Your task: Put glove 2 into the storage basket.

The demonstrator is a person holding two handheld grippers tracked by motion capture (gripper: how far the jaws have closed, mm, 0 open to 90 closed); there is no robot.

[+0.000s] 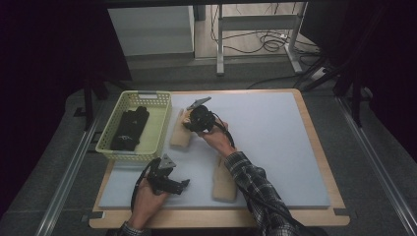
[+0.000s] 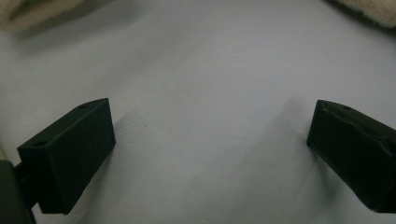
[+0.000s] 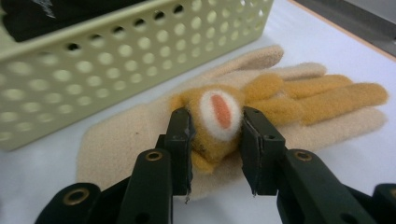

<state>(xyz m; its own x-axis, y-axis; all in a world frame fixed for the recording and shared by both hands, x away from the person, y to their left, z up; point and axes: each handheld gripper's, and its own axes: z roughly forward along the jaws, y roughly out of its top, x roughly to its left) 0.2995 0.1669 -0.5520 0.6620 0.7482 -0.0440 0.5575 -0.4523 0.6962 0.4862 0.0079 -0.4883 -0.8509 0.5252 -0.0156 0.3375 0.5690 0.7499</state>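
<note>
While black gloves [image 1: 129, 129] already lie in the basket [image 1: 160, 129], the right hand-held gripper [image 3: 216, 125] pinches the beige glove [image 3: 140, 140] beside it (orange patch); the left hand-held gripper [image 2: 205, 140] gapes empty, another beige glove [image 1: 223, 184] waiting on the desk [image 1: 275, 147].

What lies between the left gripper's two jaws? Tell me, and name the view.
Nothing: in the left gripper view the left gripper has its jaws wide apart over a bare stretch of the pale mat.
</note>
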